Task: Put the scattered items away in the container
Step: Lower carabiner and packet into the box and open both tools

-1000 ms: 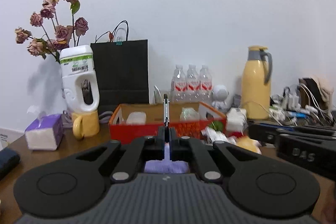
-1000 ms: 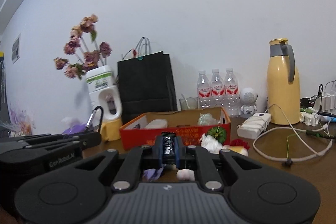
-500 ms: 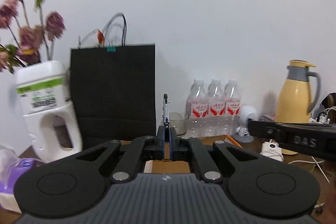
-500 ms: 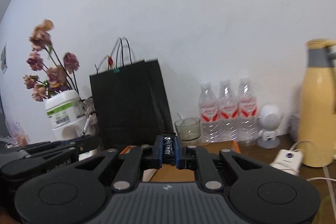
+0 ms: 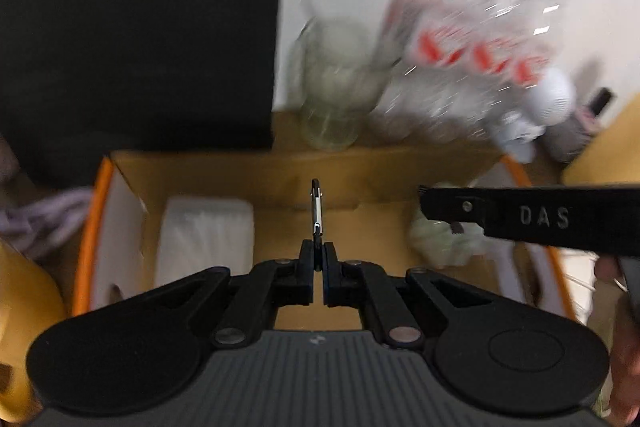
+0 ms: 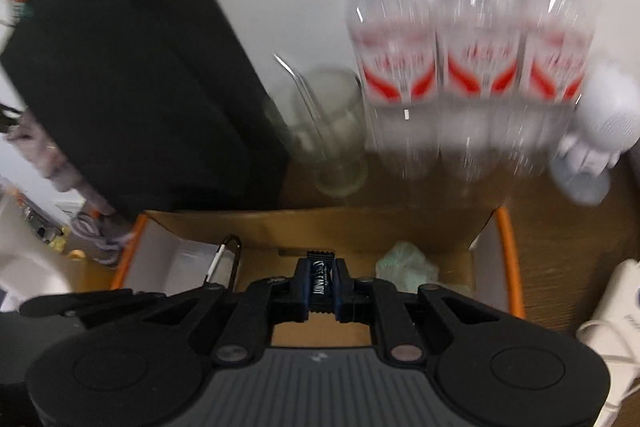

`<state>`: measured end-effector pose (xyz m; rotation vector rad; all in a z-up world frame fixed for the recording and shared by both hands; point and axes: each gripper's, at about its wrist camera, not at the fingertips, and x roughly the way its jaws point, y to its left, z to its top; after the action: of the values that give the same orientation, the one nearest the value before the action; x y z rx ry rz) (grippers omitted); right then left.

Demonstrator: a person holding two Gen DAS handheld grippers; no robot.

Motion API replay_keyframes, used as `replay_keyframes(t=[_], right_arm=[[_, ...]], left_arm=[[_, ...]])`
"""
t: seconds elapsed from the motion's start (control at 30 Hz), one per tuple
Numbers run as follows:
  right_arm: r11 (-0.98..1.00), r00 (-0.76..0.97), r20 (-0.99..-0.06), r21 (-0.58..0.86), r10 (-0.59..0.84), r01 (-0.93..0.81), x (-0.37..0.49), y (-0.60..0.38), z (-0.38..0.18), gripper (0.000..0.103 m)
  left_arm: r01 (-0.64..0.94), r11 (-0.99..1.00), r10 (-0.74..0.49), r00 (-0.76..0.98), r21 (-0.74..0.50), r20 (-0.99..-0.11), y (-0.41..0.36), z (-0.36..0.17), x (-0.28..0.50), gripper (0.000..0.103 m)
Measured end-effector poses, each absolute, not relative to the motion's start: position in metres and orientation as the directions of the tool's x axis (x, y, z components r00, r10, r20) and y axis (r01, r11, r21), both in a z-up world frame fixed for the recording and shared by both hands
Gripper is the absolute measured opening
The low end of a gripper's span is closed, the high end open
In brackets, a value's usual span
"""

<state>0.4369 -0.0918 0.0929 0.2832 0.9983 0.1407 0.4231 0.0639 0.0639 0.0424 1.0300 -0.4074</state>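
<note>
My left gripper [image 5: 316, 254] is shut on a black and silver carabiner [image 5: 316, 207] that sticks out past the fingertips, above the inside of the orange-rimmed cardboard box [image 5: 94, 215]. My right gripper [image 6: 320, 277] is shut on a black candy bar [image 6: 320, 281], also over the box [image 6: 508, 259]. In the right wrist view the carabiner [image 6: 223, 261] and the left gripper's body show at lower left. A white packet [image 5: 204, 239] and a pale green crumpled wrapper [image 5: 438, 241] lie in the box.
Behind the box stand a black paper bag [image 6: 132, 87], a glass [image 6: 332, 135], three water bottles [image 6: 472, 39] and a small white robot figure [image 6: 592, 139]. A white power strip [image 6: 616, 295] lies to the right, a yellow mug [image 5: 20, 291] to the left.
Both grippers have travelled forward across the table and tipped downward, from a level view of the desk to looking into the box. Each still holds its item.
</note>
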Motion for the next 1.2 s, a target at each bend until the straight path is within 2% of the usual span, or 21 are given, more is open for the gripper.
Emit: replay_keyframes(t=[0.07, 0.3, 0.4, 0.47, 0.53, 0.7, 0.8, 0.83, 0.87, 0.97, 1.07, 1.2], right_arm=[[0.962, 0.501, -0.837, 0.27, 0.218, 0.032, 0.447, -0.089, 0.075, 0.01], [0.981, 0.394, -0.905, 0.191, 0.163, 0.032, 0.467, -0.076, 0.039, 0.01], [0.989, 0.377, -0.918, 0.146, 0.125, 0.028, 0.467, -0.073, 0.031, 0.011], [0.989, 0.377, -0.918, 0.143, 0.122, 0.03, 0.464, -0.074, 0.029, 0.015], [0.988, 0.371, -0.92, 0.152, 0.13, 0.029, 0.461, -0.074, 0.032, 0.023], [0.987, 0.415, -0.9, 0.161, 0.136, 0.026, 0.442, -0.075, 0.071, 0.028], [0.989, 0.44, -0.891, 0.143, 0.113, 0.035, 0.425, -0.075, 0.104, 0.037], [0.991, 0.446, -0.889, 0.13, 0.1, 0.037, 0.418, -0.075, 0.115, 0.039], [0.993, 0.453, -0.888, 0.115, 0.086, 0.037, 0.412, -0.073, 0.126, 0.043], [0.996, 0.475, -0.877, 0.088, 0.063, 0.029, 0.39, -0.075, 0.157, 0.056], [0.996, 0.522, -0.851, 0.082, 0.054, 0.031, 0.363, -0.08, 0.185, 0.069], [0.997, 0.539, -0.842, 0.061, 0.031, 0.038, 0.34, -0.076, 0.197, 0.07]], left_arm=[[0.332, 0.928, -0.302, 0.408, -0.168, -0.862, 0.062, 0.048, 0.432, 0.005], [0.356, 0.929, -0.236, 0.374, -0.096, -0.897, 0.053, 0.029, 0.445, 0.005], [0.339, 0.932, -0.252, 0.348, -0.13, -0.903, 0.058, 0.03, 0.447, 0.009], [0.333, 0.932, -0.26, 0.328, -0.146, -0.908, 0.063, 0.034, 0.446, 0.02], [0.33, 0.934, -0.249, 0.338, -0.133, -0.908, 0.068, 0.042, 0.441, 0.026], [0.311, 0.939, -0.265, 0.377, -0.148, -0.887, 0.085, 0.083, 0.428, 0.034], [0.309, 0.942, -0.256, 0.406, -0.132, -0.877, 0.084, 0.116, 0.416, 0.05], [0.315, 0.94, -0.256, 0.413, -0.127, -0.874, 0.086, 0.128, 0.409, 0.059], [0.323, 0.939, -0.258, 0.422, -0.121, -0.869, 0.087, 0.141, 0.402, 0.074], [0.309, 0.945, -0.247, 0.469, -0.105, -0.848, 0.09, 0.172, 0.382, 0.102], [0.309, 0.948, -0.231, 0.484, -0.082, -0.844, 0.093, 0.189, 0.368, 0.103], [0.308, 0.95, -0.208, 0.509, -0.049, -0.836, 0.092, 0.203, 0.347, 0.103]])
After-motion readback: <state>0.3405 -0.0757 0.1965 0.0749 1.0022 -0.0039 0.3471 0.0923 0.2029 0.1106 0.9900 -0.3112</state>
